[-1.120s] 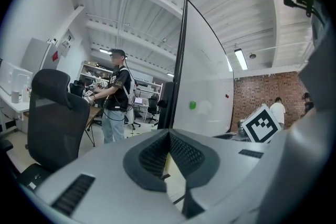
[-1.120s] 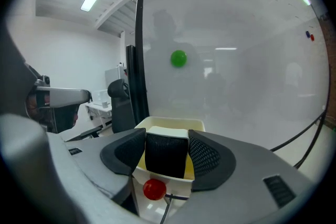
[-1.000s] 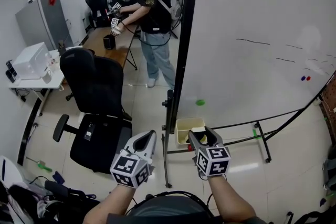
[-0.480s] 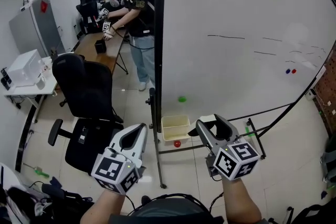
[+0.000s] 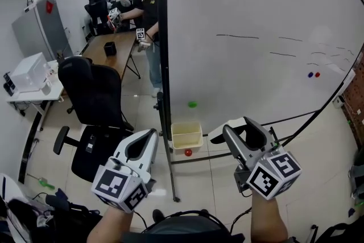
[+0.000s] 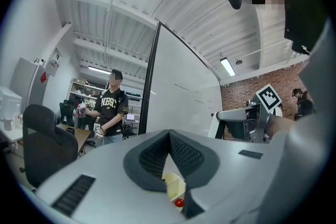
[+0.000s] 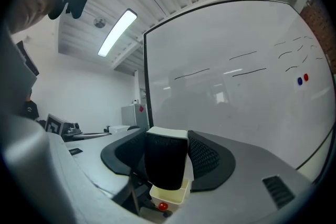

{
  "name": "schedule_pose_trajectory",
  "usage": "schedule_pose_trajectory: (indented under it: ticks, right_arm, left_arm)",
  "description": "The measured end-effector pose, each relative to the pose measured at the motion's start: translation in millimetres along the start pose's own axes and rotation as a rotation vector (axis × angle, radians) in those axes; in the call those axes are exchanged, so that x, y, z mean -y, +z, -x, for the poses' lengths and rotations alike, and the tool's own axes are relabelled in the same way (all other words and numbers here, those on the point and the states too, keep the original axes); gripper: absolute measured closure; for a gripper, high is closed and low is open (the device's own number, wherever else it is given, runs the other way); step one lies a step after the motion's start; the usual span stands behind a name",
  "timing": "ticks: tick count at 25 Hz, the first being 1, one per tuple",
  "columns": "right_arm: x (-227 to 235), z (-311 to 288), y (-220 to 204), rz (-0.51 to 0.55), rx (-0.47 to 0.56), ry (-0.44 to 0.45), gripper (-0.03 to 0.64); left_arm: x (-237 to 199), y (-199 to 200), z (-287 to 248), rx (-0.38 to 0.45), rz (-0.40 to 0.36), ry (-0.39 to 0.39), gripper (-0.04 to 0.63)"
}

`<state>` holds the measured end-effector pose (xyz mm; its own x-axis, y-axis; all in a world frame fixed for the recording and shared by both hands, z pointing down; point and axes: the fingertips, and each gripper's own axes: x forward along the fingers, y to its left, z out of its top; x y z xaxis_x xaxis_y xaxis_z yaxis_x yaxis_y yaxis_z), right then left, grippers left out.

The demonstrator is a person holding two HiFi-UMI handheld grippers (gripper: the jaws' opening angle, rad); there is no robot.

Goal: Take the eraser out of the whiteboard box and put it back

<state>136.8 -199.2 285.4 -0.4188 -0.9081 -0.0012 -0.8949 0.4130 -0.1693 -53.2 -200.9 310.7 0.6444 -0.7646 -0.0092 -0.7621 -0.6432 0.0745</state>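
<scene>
My right gripper (image 5: 239, 128) is shut on the eraser (image 5: 219, 136), a block with a black felt face and a white back (image 7: 166, 162). It holds it level in the air, in front of the whiteboard (image 5: 256, 65) and to the right of the whiteboard box. The cream whiteboard box (image 5: 186, 126) hangs low on the board's stand, and it shows below the eraser in the right gripper view (image 7: 169, 194). My left gripper (image 5: 151, 135) is shut and empty, left of the box, its pads meeting at the tip (image 6: 169, 135).
A red ball (image 5: 187, 152) sits under the box and a green magnet (image 5: 193, 104) is on the board above it. A black office chair (image 5: 96, 99) stands to the left. A person (image 5: 147, 3) works at a desk behind it. The board's stand legs (image 5: 170, 179) cross the floor.
Both grippers have risen and pulled back from the box. The right one has lifted the eraser out of the box and carried it up and to the right.
</scene>
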Motion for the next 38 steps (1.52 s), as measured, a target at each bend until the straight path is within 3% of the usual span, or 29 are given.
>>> schedule_pose_trajectory:
  ticks: [12, 23, 27, 31, 38]
  right_arm:
    - [-1.6, 4.8, 4.7, 0.0, 0.013, 0.014, 0.339]
    - [-10.1, -4.6, 4.8, 0.015, 0.008, 0.037, 0.339]
    - [-11.4, -9.3, 3.0, 0.011, 0.008, 0.04, 0.339]
    - [-9.3, -18.0, 1.2, 0.01, 0.008, 0.037, 0.339]
    - [-5.8, -45.5, -14.8, 0.011, -0.007, 0.021, 0.339]
  left_arm:
    - [5.1, 4.6, 3.3, -0.001, -0.067, 0.004, 0.566]
    - [-3.5, -1.6, 4.0, -0.006, -0.057, -0.003, 0.566]
    - [-14.8, -3.2, 5.8, 0.011, -0.012, 0.032, 0.565]
    - [-24.4, -4.6, 4.1, 0.017, -0.04, 0.075, 0.563]
    - [-42.7, -19.2, 1.9, -0.011, -0.023, 0.089, 0.563]
